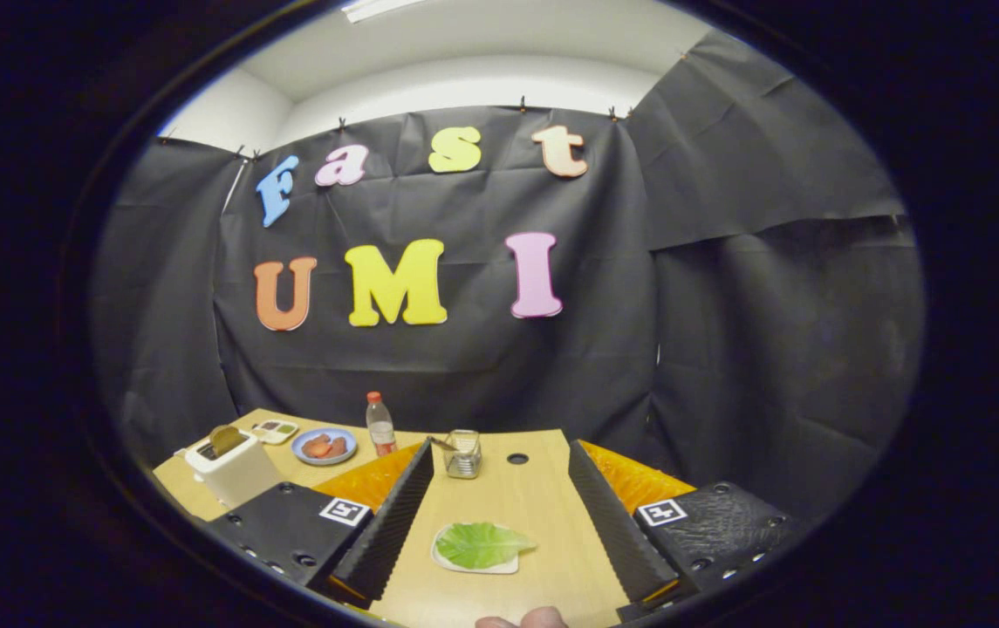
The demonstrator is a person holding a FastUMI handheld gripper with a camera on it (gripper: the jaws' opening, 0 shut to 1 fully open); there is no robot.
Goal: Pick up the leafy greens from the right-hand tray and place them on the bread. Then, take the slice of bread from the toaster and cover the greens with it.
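A green leaf [483,543] lies on a small white tray [475,566] on the wooden table, between my two fingers and near their base. My gripper [499,452] is open, its black ribbed fingers [394,515] spread wide on either side of the leaf and touching nothing. Far to the left, beyond the left finger, stands a white toaster [233,471] with a slice of bread [225,439] sticking up out of its slot. A blue plate [325,447] behind it holds reddish-brown food that I cannot make out.
A clear bottle with a red cap [380,425] and a glass jar [462,453] stand just beyond the left fingertip. A small divided tray [275,430] sits at the table's far left. A cable hole [517,458] is in the tabletop. A person's fingertip [521,619] shows below the leaf.
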